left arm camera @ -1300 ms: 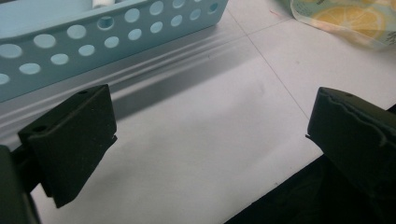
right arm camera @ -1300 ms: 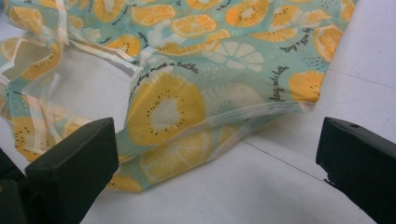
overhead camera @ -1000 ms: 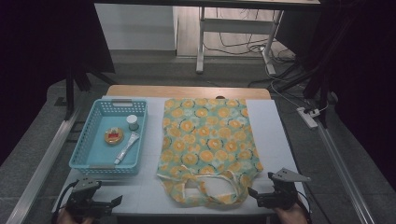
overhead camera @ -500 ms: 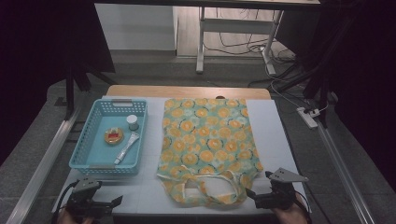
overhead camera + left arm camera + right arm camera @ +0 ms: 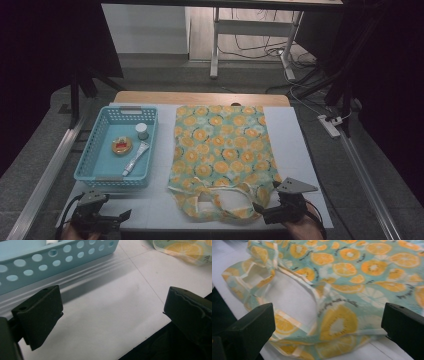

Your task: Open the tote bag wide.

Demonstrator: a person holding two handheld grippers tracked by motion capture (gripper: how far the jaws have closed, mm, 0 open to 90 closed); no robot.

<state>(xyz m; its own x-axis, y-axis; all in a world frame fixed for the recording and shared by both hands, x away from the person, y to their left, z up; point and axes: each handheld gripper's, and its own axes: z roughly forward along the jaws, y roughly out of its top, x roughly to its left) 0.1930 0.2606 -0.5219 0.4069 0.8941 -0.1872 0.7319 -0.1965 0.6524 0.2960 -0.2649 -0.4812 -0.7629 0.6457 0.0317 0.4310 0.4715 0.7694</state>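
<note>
Dark room, grey floor, metal rails either side, cables and a white frame leg beyond the far edge. One white table (image 5: 295, 145), wooden strip along its far edge.

Counted, largest first:

One fabric tote bag (image 5: 222, 150), teal with orange-slice print, laid flat at table centre, handles toward the near edge. Handles crumpled, looped open near the right side.

One light blue perforated basket (image 5: 102, 155), left of the bag, just beside it, not touching. Three items inside: one white tube (image 5: 135, 158) lying diagonally; one round orange-topped item (image 5: 121, 146), kind unclear; one small grey-capped jar (image 5: 142, 131) at the far end.

Two grippers, both at the near edge.

Left gripper (image 5: 107, 218): near-left corner, in front of the basket, resting low over bare table. Jaws spread wide in the left gripper view, nothing between them but white tabletop; basket wall ahead, bag corner at upper right.

Right gripper (image 5: 262, 210): near-right, just at the bag's handle end, grey three-cornered plate on top. Jaws spread wide in the right gripper view, bag handles and printed fabric lying between and ahead of them, not gripped.
</note>
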